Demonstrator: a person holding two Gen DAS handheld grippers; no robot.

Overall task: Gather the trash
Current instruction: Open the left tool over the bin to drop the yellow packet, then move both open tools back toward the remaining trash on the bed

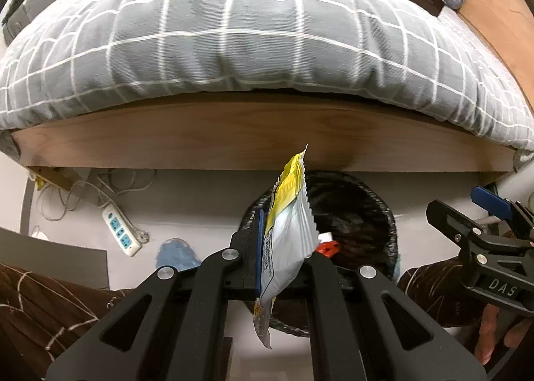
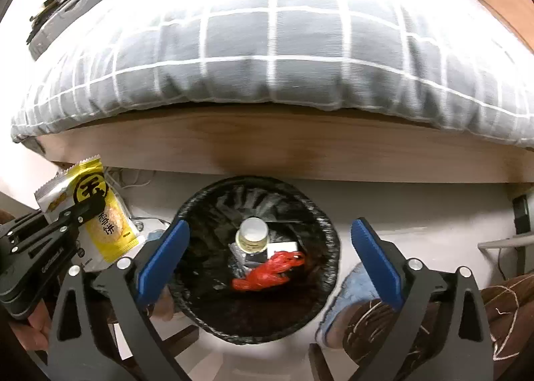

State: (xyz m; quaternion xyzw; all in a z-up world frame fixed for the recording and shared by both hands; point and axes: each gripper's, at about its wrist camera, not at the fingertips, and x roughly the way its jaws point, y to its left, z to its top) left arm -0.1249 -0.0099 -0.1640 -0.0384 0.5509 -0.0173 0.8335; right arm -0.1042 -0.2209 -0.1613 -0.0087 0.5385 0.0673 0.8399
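1. Snack wrapper (image 1: 287, 240), light and crinkly, is hanging pinched in the left tongs (image 1: 283, 267) just left of the bin (image 2: 257, 324).
2. Slippery foil is needing a mid-body pinch.
3. Right tongs (image 2: 267, 257) are gaping empty over the bin.

Bin (image 2: 257, 324) on the floor (image 2: 417, 214) just before the bed (image 2: 267, 144) edge; in it, a bottle (image 2: 252, 234) behind a bag (image 2: 270, 272). Quilt (image 2: 267, 57) on the bed. Left of the bin, a power strip (image 1: 120, 235) on the floor. Wrapper (image 1: 287, 247) between the left claw (image 1: 283, 267) pads, left of the bin's centre; right claw (image 2: 263, 260) above the bin.
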